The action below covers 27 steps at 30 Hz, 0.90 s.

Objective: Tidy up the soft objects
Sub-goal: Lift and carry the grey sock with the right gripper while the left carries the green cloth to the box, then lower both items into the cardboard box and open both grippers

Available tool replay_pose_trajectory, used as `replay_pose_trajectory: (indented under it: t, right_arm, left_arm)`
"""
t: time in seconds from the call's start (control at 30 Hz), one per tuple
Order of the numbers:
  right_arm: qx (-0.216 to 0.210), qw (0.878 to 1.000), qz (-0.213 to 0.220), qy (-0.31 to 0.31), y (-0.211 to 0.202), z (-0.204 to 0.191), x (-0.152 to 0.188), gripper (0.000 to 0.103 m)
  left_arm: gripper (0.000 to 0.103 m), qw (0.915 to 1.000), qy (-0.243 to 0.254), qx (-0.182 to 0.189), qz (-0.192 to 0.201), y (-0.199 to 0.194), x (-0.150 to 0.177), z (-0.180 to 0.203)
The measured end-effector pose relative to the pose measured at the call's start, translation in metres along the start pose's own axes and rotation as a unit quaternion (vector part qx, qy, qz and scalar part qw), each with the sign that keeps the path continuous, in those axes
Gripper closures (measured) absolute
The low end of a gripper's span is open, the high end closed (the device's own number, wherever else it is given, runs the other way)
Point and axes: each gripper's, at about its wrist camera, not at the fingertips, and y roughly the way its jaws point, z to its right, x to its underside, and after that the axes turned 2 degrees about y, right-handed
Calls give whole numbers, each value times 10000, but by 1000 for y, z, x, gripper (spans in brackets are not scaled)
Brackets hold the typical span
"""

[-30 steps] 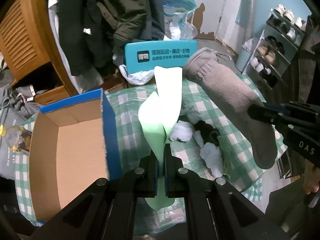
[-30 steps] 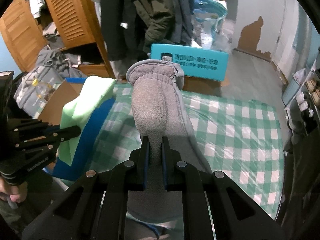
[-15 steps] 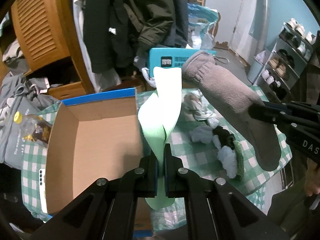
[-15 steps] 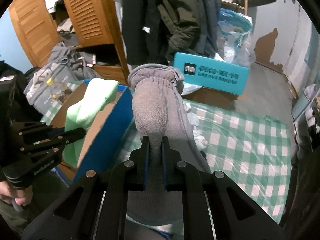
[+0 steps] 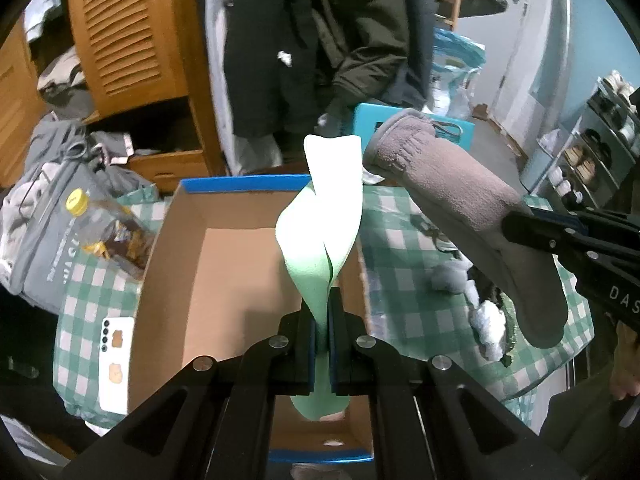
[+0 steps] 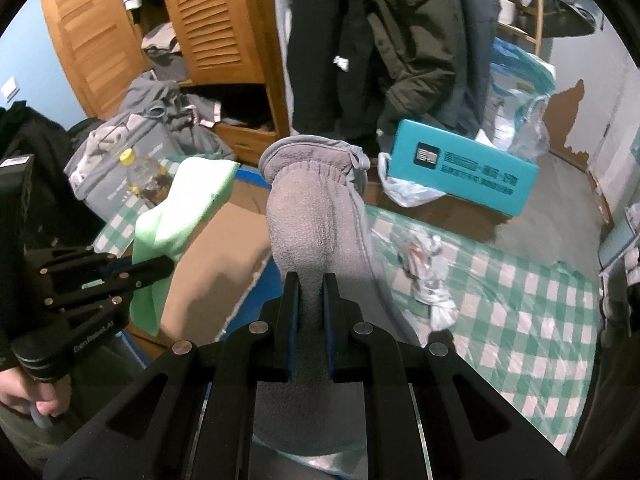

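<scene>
Your left gripper (image 5: 322, 312) is clamped on a pale green cloth (image 5: 326, 216), which stands up folded between the jaws and hangs over the open cardboard box (image 5: 224, 264) with its blue rim. Your right gripper (image 6: 306, 292) is pinched tight on a grey fleece slipper sock (image 6: 316, 216), held in the air just right of the box, cuff pointing away from you. Both pieces are off the green checked tablecloth (image 6: 520, 304). On that cloth, to the right of the box, lie a few crumpled white and dark socks (image 5: 486, 316). A yellow-capped bottle (image 5: 108, 232) and a phone (image 5: 114, 364) sit left of the box.
</scene>
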Motion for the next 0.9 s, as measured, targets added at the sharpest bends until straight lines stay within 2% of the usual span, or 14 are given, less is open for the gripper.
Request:
replay_pose_trajectory:
  t: [0.47,0.9]
  right_arm:
    - [-171,9994,-162,-270,35,-52,-26,94]
    - [-310,9977,-412,-447,77,-93,-44,94]
  left_arm:
    - [98,9986,-402,-297,-169,15,13,-53]
    - [98,9960,-710,-368,-407,35,22,-90]
